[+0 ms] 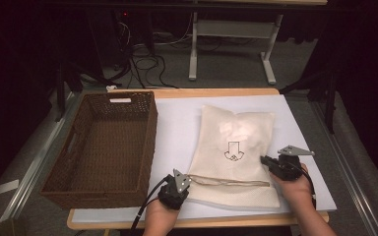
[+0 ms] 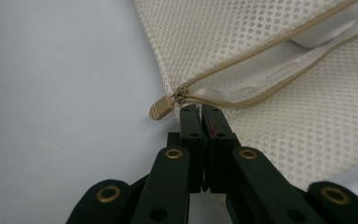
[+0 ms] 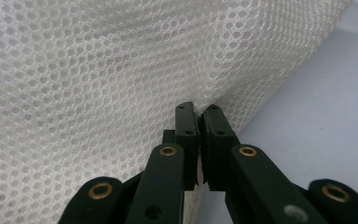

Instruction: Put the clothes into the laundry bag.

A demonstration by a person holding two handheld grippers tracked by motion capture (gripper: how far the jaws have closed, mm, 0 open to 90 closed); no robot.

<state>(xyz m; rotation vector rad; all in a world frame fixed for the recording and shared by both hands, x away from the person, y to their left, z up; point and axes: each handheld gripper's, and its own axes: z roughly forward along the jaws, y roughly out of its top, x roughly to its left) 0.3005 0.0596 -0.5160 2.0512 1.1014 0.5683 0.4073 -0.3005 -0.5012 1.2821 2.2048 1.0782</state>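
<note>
A cream mesh bag with a small printed emblem lies flat on the white table top. Its tan zipper runs across the near end and stands partly open, with the pull tab at the bag's near left corner. My left gripper is shut on the mesh edge just below that tab. At the bag's near right edge, my right gripper is shut on the mesh, which puckers at its tips.
A dark brown wicker basket stands on the left part of the table, close to the bag's left side. The table's wooden front edge runs just below both hands. Cables and a white desk frame lie on the floor beyond.
</note>
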